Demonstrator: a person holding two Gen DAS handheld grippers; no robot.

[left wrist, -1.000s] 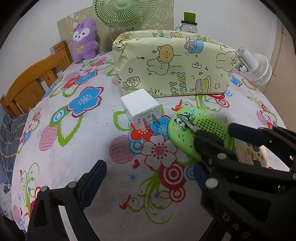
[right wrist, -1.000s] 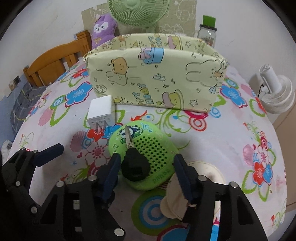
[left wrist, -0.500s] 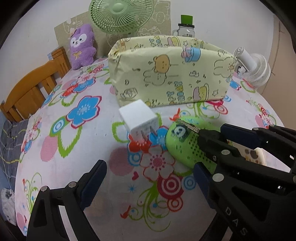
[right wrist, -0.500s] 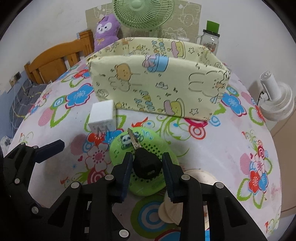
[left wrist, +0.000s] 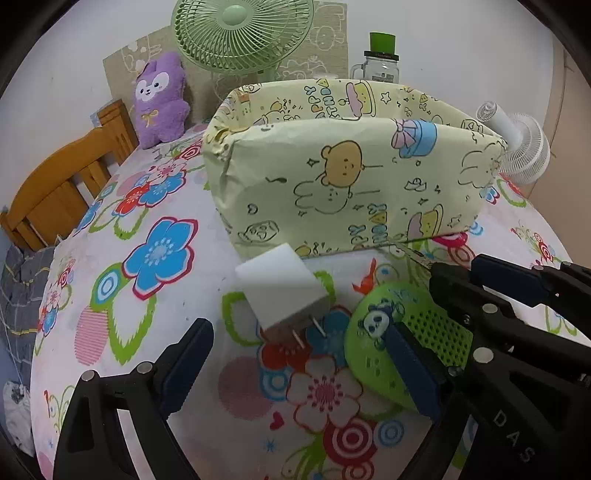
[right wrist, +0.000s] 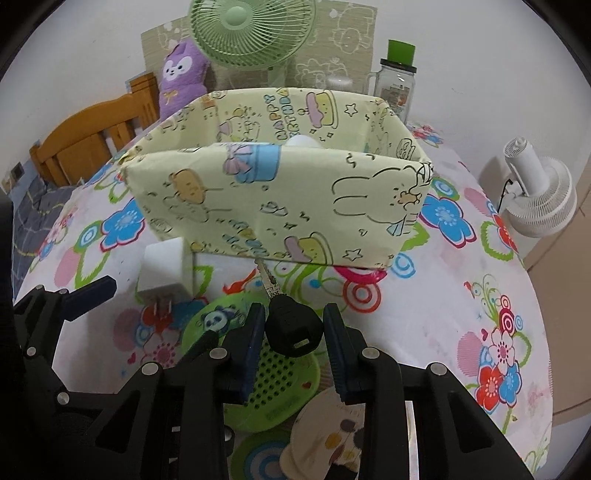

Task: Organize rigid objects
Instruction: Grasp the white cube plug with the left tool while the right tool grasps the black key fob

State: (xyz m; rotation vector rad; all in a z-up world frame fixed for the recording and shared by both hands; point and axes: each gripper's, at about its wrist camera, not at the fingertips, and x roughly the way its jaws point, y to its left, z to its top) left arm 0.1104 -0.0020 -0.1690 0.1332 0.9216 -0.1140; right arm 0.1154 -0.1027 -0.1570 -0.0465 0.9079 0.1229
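Right gripper: jaws clamped on the black head of the key, one blue pad on each side of it; the metal blade points away from the camera toward the near wall of the box.
Key: lifted clear of the cloth, above the green disc, its tip close to the lower edge of the box but whether it touches cannot be told.
Left gripper: jaws wide apart with nothing between the pads; it hovers over the tablecloth, and the charger lies just beyond its fingertips.
Charger: white cube lying on the cloth, its two prongs pointing near and right, just beside the left edge of the green disc and near the front of the box.
Green disc: flat, perforated, with a panda print at its far left; it lies on the cloth under the right gripper.
Cream piece: spotted, at the near right of the disc, partly hidden by the gripper.
Box: open-topped, wrapped in pale yellow cartoon paper, standing at the middle of the table; something white and rounded shows just over its near rim.
Behind the box: green fan, purple plush, glass jar with green lid.
Far right: white fan.
Far left: wooden chair.
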